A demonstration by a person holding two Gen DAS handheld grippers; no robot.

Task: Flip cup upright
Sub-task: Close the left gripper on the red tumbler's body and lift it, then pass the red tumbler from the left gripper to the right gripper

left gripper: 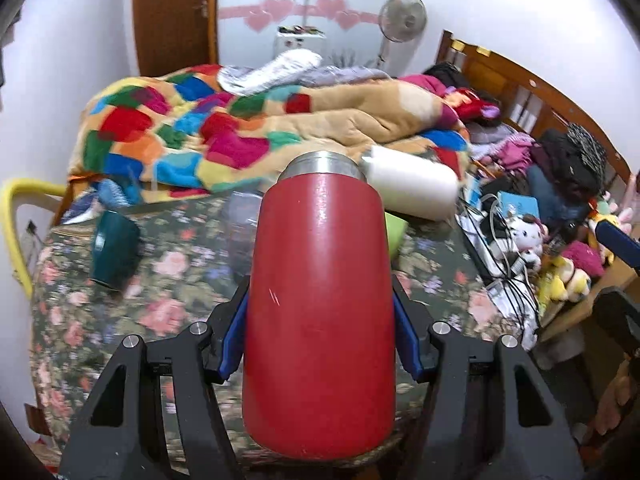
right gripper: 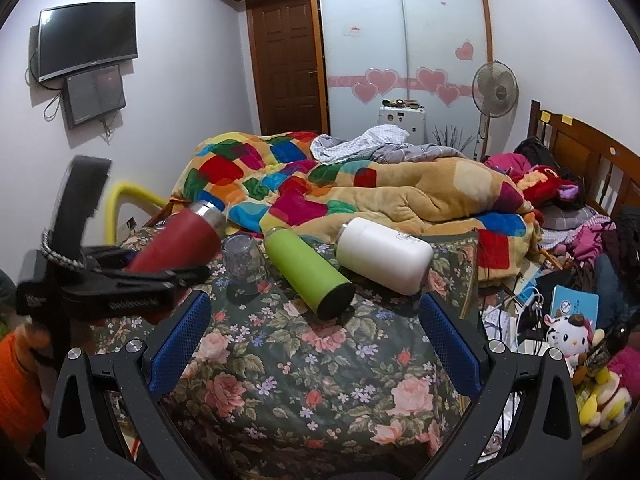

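Observation:
My left gripper (left gripper: pixel 320 320) is shut on a red metal cup (left gripper: pixel 320 300) with a silver rim, its blue pads pressed to both sides. In the right wrist view the red cup (right gripper: pixel 180 240) is held tilted above the floral cloth (right gripper: pixel 300 360), rim pointing up and right, with the left gripper (right gripper: pixel 160 276) around it. My right gripper (right gripper: pixel 314 344) is open and empty, low over the cloth near its front. A green cup (right gripper: pixel 308 272) and a white cup (right gripper: pixel 384 254) lie on their sides. A clear glass (right gripper: pixel 244 260) stands mouth down.
A dark green cup (left gripper: pixel 114 248) lies at the left of the cloth. A patchwork quilt (right gripper: pixel 340 192) is heaped behind the cups. Cables, a book and plush toys (right gripper: pixel 568 332) crowd the right side. A yellow chair (left gripper: pixel 16 216) is at the left.

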